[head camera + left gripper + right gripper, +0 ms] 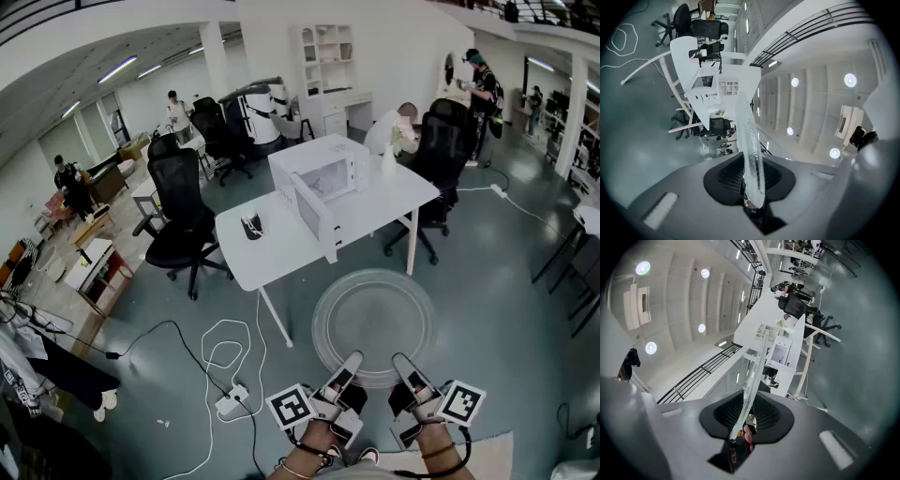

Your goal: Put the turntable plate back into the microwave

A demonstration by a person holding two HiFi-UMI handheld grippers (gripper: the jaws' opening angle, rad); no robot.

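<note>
Turntable plate (373,323), a clear glass disc, hangs flat in the air above the grey floor (487,319), well short of the table. The left gripper (345,371) is clamped on its near rim at about 7 o'clock, and the right gripper (405,369) is clamped on the rim at about 5 o'clock. In the left gripper view the glass edge (752,154) runs straight up between the two black pads, which press on it from either side. The right gripper view shows the same: the thin glass edge (751,380) is pinched between closed pads. Each gripper carries its marker cube on the outer side, and a hand shows behind each at the bottom of the head view.

From the plate, at 11 o'clock and well apart, the white microwave (323,173) stands on a white table (272,253) with its door (314,217) swung open toward the camera. A small dark object (251,226) lies on the tabletop at 9 o'clock of the microwave. A black office chair (180,211) stands just beside the table's 9 o'clock end. On the floor at 8 o'clock of the plate lies a power strip (231,402) with a looped white cable (220,352)
</note>
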